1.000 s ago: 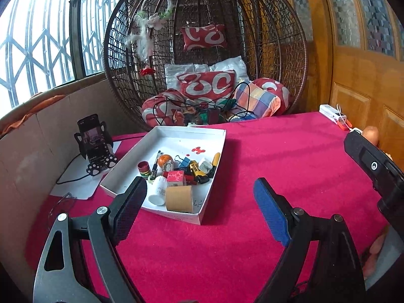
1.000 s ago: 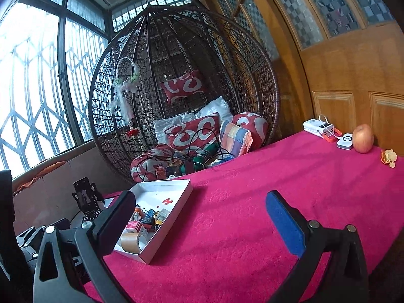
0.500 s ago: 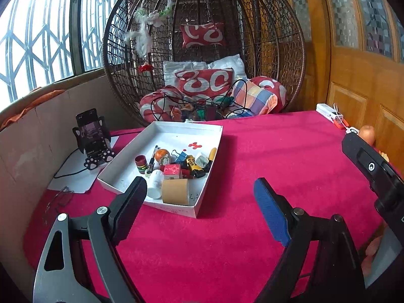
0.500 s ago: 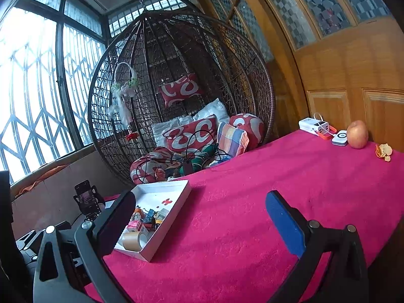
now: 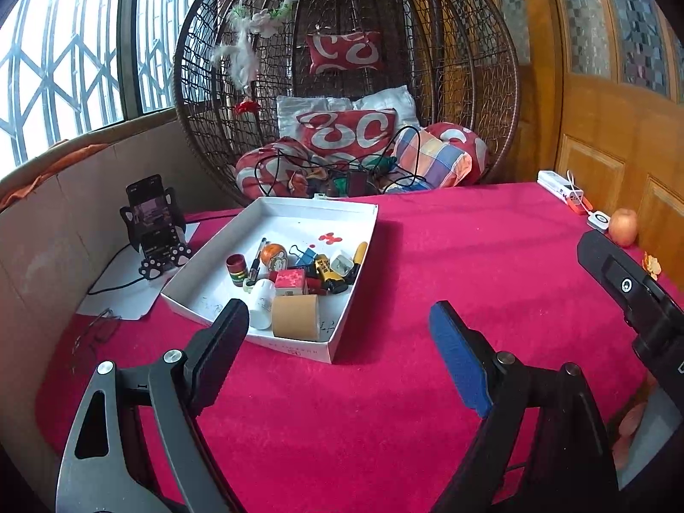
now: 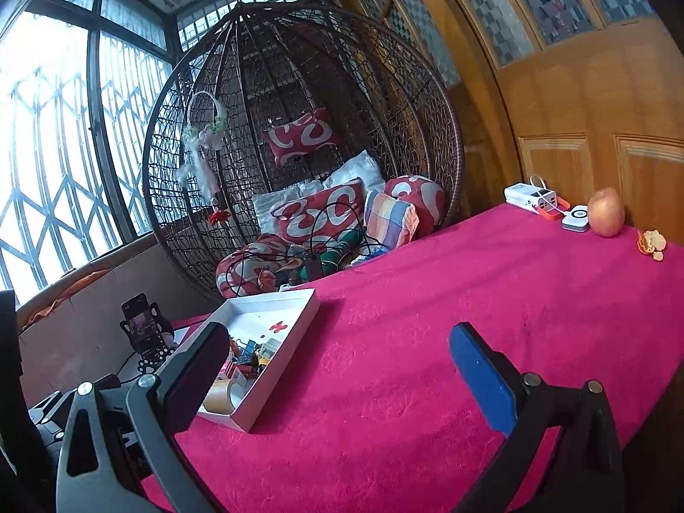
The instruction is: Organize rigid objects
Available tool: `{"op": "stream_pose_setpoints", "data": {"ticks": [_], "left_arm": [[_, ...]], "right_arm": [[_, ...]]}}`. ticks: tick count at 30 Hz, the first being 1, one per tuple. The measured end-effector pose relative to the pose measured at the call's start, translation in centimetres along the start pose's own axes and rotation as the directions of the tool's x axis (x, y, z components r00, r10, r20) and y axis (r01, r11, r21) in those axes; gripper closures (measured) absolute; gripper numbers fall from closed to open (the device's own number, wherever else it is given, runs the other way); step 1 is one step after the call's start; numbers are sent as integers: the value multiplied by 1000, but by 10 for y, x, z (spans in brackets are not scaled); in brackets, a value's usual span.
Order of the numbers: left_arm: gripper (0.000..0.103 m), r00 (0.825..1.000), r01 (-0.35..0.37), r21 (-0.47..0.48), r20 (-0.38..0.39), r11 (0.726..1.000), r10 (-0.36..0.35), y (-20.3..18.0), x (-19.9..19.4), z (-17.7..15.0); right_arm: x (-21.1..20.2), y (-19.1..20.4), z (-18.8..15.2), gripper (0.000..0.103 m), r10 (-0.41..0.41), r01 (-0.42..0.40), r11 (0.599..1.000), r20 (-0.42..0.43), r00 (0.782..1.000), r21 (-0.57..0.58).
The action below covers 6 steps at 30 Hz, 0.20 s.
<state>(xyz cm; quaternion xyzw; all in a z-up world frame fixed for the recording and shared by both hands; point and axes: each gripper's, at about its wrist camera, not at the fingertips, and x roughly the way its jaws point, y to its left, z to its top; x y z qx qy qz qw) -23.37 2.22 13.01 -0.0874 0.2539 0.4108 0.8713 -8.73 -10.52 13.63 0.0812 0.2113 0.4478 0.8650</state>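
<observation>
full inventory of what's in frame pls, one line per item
box: 1, white, open, left part of the red cloth
tape roll: 1, brown, near corner of the box
bottle: 1, white, lying beside the tape roll
small items: count unclear, mixed colours, heaped in the box
table cloth: 1, red, covers the table
phone on stand: 1, black, left of the box
apple: 1, red-yellow, far right edge
power bank: 1, white, beside the apple
peel: 1 scrap, orange, right of the apple
hanging chair: 1, brown wicker, cushions inside, behind the table
left tool: 1, open, empty
right tool: 1, open, empty
</observation>
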Motion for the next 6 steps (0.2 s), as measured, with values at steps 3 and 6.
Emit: {"op": "stream_pose_setpoints", "data": {"ticks": [3,6], "left_arm": [[16,1000,-1,-5,-5,1000,1,0,1,0],[16,1000,-3,-10,-18,1000,3,1,4,-1]], "right_arm": [[1,-2,0,0,1,-1,1000,-5,1000,4],[2,-2,0,0,1,-1,1000,-9,1000,4]]}}
